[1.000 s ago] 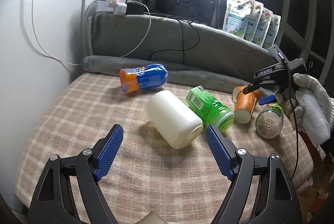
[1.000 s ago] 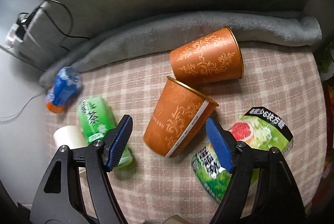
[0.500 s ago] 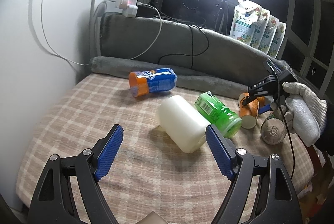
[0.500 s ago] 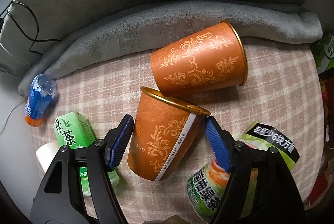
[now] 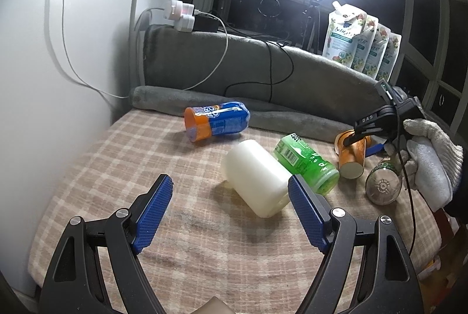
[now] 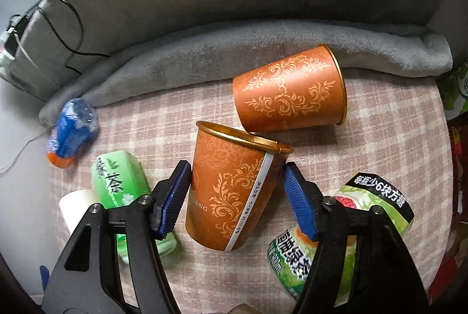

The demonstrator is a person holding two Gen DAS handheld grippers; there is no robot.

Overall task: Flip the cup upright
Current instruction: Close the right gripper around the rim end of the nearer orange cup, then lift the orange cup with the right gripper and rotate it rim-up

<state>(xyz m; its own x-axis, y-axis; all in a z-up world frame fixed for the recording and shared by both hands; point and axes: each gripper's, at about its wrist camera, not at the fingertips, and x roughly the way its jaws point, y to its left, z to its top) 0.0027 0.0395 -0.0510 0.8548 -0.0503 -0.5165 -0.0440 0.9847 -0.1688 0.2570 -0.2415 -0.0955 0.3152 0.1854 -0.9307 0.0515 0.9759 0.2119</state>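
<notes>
An orange paper cup [image 6: 231, 188] with gold scrollwork lies on its side on the checked cloth, rim toward the far side. My right gripper [image 6: 237, 194] is open with a blue pad on each side of the cup; the left pad [image 6: 175, 197] is close to its wall. The cup also shows in the left wrist view [image 5: 352, 157] under the right gripper [image 5: 368, 132]. A second orange cup [image 6: 292, 91] lies on its side just behind. My left gripper [image 5: 228, 211] is open and empty, near a white cup [image 5: 257, 176] lying on its side.
A green tea bottle [image 6: 122, 188], a blue and orange bottle [image 5: 216, 124] and a grapefruit-label bottle [image 6: 345, 232] lie on the cloth. A grey blanket roll [image 6: 263, 48] runs along the back. Cables hang over the grey backrest [image 5: 263, 65]. A gloved hand [image 5: 430, 162] holds the right gripper.
My right gripper has moved in and down over the near orange cup, which now sits between its pads, and the pads have narrowed. My left gripper has drifted slightly back and left.
</notes>
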